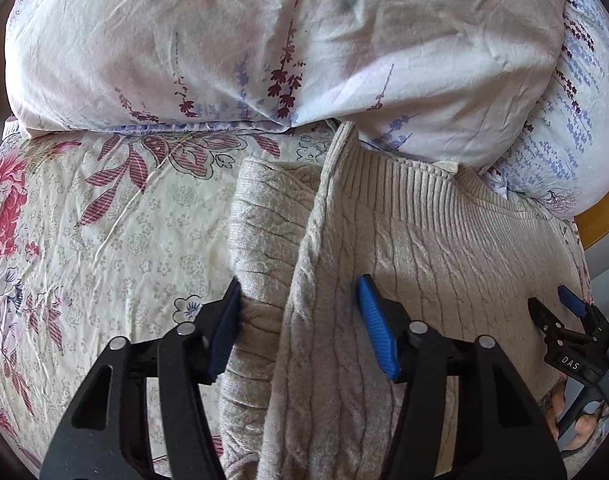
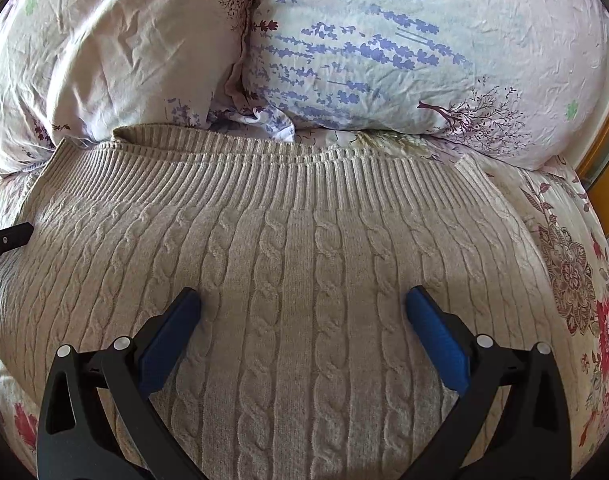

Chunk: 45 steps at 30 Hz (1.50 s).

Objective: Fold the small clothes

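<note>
A beige cable-knit sweater (image 2: 304,260) lies on the bed with its ribbed hem toward the pillows. In the left wrist view its left side (image 1: 304,264) is raised in a fold between the jaws of my left gripper (image 1: 300,292), which stands wide open around it without closing on it. My right gripper (image 2: 304,300) is open and hovers over the flat middle of the sweater; it also shows at the right edge of the left wrist view (image 1: 552,304). A tip of the left gripper shows at the left edge of the right wrist view (image 2: 8,236).
The floral bedsheet (image 1: 104,240) spreads to the left of the sweater and to its right (image 2: 576,280). Two printed pillows (image 1: 264,40) (image 2: 404,48) lie just behind the hem. A wooden bed edge (image 1: 600,224) shows at the far right.
</note>
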Motion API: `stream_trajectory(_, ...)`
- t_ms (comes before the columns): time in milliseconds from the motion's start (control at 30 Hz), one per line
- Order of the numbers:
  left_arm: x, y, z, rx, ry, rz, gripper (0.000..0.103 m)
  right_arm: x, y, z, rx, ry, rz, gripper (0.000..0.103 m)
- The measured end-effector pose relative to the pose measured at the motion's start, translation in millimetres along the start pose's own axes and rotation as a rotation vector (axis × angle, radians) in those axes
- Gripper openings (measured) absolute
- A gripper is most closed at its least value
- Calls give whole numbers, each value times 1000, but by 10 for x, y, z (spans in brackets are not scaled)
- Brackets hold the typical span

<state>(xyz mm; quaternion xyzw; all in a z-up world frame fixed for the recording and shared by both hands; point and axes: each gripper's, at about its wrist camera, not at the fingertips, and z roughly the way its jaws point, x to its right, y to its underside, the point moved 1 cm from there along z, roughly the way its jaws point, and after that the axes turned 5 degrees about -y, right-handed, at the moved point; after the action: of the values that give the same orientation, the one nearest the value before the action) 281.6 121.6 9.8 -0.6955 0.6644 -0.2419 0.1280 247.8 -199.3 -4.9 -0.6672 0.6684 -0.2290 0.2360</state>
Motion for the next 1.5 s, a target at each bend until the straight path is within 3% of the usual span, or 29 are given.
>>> stream_trajectory(67,75,-19,36,-5,46,-19,29,2,-3,4,1,-3,-5,102)
stream_trajectory(267,146,-47,-41,17,97,-80,23,18,-26,-1,2,-6,-24,102)
stream_trajectory(500,407,-96,-517,96,322,-129,21,-28,-15,-22,18,2,-66,102)
stream_trajectory(767,1295,-218,-684,79,619,-187,17,-23,-21,-15,-3,-54,-94,102)
stream_trajectory(900,1803,-266,-558,36,756,-177,0,111,10,-142,-19,-109,-89,102)
stream_trajectory(933,1926,-258,-528,29,785,-167,0,224,41,-215,-7,-123,-56,102)
stream_trajectory(1100,2372,-107,-324,-19,813,-88,0,939,325,-549,47,-136,115,102)
stream_trajectory(1167,2331,-70,-344,-9,780,-70,1,1185,399,-696,78,-269,204,102)
stream_trajectory(1233,2197,-43,-434,30,722,-55,20,1456,394,-766,90,-437,298,102)
stream_trajectory(1267,2079,-20,-490,55,666,-54,44,1492,362,-765,86,-529,337,102)
stream_trajectory(1300,1962,4,-552,87,609,-56,61,1510,289,-733,73,-620,371,102)
stream_trajectory(1400,1582,101,-725,183,467,-23,71,1413,117,-553,-9,-853,472,98)
stream_trajectory(1433,1479,152,-773,213,425,-16,75,1358,82,-450,-50,-900,498,90)
stream_trajectory(1500,1282,266,-830,271,358,-11,84,1213,57,-293,-123,-936,542,84)
